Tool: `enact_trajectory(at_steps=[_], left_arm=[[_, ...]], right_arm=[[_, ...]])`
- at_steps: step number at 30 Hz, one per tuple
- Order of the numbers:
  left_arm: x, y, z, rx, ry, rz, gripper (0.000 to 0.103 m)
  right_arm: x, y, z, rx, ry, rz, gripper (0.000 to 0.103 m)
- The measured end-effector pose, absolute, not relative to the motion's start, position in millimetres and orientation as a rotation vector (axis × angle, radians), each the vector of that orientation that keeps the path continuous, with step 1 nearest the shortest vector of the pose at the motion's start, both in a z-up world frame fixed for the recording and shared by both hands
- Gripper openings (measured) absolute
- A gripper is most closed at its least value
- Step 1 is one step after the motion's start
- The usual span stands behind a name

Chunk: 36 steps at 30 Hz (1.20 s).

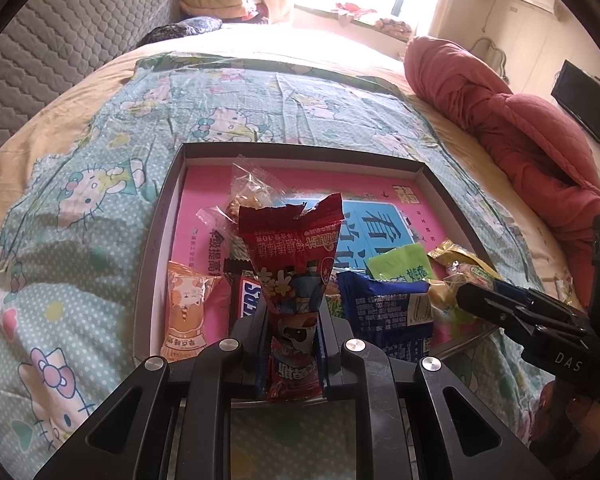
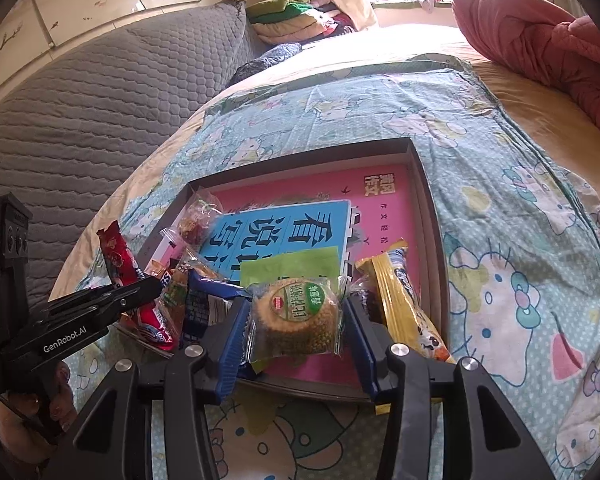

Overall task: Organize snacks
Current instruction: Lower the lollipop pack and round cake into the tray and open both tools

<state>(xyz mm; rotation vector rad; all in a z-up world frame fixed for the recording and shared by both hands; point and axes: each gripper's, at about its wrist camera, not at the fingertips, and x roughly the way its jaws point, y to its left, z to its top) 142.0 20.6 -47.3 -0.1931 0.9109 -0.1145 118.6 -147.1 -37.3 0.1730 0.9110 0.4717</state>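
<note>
A dark shallow tray [image 1: 300, 148] lined with a pink book lies on the cartoon-cat sheet. My left gripper [image 1: 292, 320] is shut on a red snack packet [image 1: 294, 264], held upright over the tray's near edge. In the tray lie an orange packet [image 1: 186, 312], a Snickers bar [image 1: 250, 296], a blue packet [image 1: 388, 312] and clear-wrapped sweets [image 1: 248, 188]. My right gripper [image 2: 296, 332] has its blue pads against both sides of a round cake in a clear wrapper [image 2: 296, 316], over the tray [image 2: 300, 156] near its front. A long yellow packet [image 2: 404, 304] lies just right of it.
A bunched red quilt [image 1: 520, 128] lies on the bed to the right. A grey quilted headboard [image 2: 80, 120] runs along the left, with folded clothes [image 2: 292, 12] at the far end. The cat-print sheet [image 2: 520, 240] surrounds the tray.
</note>
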Motion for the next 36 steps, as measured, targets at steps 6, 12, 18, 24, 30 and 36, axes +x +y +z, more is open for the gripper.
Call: enact_trajectory(at_steps=[6, 12, 18, 24, 30, 36], left_arm=[[142, 21, -48, -0.197, 0.915, -0.116, 0.019], [142, 21, -48, -0.197, 0.915, -0.116, 0.019], [142, 21, -48, -0.201, 0.916, -0.116, 0.019], [142, 21, -47, -0.203, 0.916, -0.116, 0.019], [142, 23, -47, -0.207, 0.917, -0.116, 0.019], [142, 24, -47, -0.211, 0.925, -0.123, 0.020]], right_arm=[[119, -147, -36, 0.156, 0.912, 0.448, 0.049], [118, -145, -34, 0.131, 0.909, 0.436, 0.049], [117, -148, -30, 0.138, 0.890, 0.422, 0.051], [117, -150, -27, 0.133, 0.882, 0.411, 0.055], [117, -154, -23, 0.128, 0.879, 0.400, 0.055], [116, -154, -23, 0.145, 0.887, 0.417, 0.055]])
